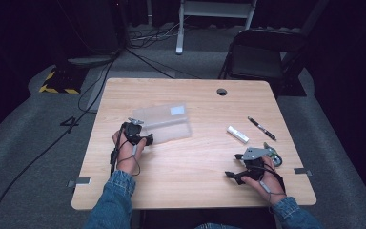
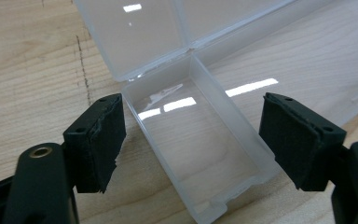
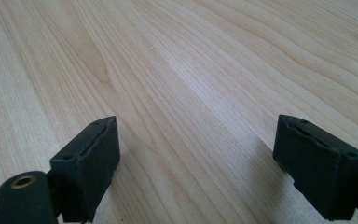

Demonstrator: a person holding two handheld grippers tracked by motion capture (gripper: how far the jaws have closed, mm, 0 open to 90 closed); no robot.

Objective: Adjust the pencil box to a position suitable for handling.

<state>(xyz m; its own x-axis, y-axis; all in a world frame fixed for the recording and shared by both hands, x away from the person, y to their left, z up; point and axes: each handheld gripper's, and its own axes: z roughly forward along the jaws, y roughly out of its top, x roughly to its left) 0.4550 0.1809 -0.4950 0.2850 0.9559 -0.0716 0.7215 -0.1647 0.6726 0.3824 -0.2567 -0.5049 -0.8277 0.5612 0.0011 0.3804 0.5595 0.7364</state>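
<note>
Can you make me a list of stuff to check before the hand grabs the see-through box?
1. Box lid open, lying flat behind it: ok.
2. Box empty inside: ok.
3. Left gripper jaws open, one each side of the box end: ok.
4. Pads pressing the box walls: not ok, gaps on both sides.
5. Right gripper open, resting apart on bare table: ok.
6. Pen and white tube out of the way: ok.
</note>
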